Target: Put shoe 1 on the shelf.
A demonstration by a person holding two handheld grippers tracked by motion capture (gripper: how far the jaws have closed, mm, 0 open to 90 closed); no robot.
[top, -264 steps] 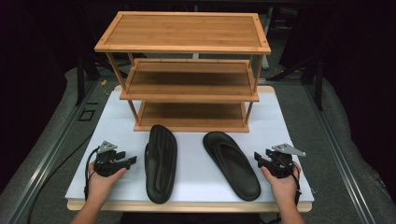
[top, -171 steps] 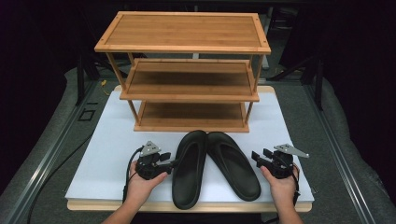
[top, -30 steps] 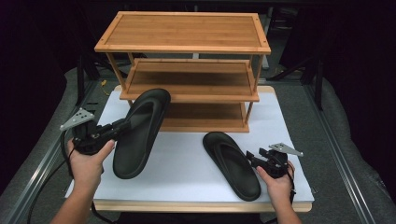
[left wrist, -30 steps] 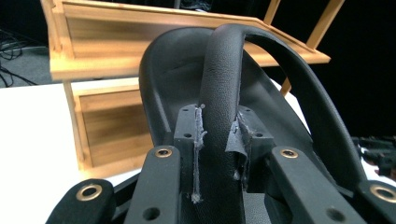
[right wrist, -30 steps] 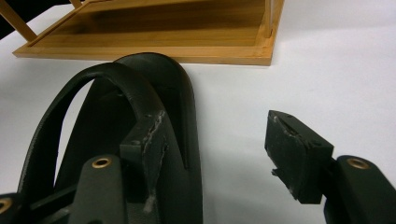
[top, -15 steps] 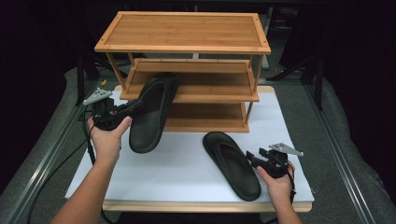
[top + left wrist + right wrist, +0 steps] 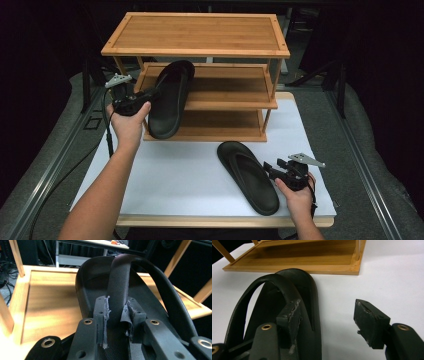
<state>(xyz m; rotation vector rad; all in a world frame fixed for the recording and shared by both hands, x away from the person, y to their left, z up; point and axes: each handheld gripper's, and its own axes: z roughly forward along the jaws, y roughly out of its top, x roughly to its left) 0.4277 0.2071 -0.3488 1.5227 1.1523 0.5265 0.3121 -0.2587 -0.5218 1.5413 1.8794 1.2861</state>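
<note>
held by its strap in the left gripper (image 7: 150, 95), fingers (image 7: 103, 315) pinched tight on the black band: one black flip-flop (image 7: 170, 97), lifted off the white surface (image 7: 175, 170) and hanging tilted, toe over the front of the middle shelf (image 7: 225, 92) of the bamboo shoe rack (image 7: 200, 35), heel still out in front of the lower shelf (image 7: 220, 125). seen close in the left gripper view: strap squeezed between the two pads, sole running forward over the shelf board.

lying flat on the surface, near the front edge and well apart from the first: the other flip-flop (image 7: 247, 175). parked at its heel end, the right gripper (image 7: 274, 170), fingers (image 7: 372, 325) spread wide, one over the sole by the strap, the other out over bare surface, pinching nothing.

judged as the step in hand: setting the carried sandal on the middle shelf. done well by levelling the sole first, then sliding it in toe first until the heel cleared the front lip (a drooping heel could catch there). grip best kept firm until the sole sat flat. worth placing toward the left half, so room stayed for its mate.
</note>
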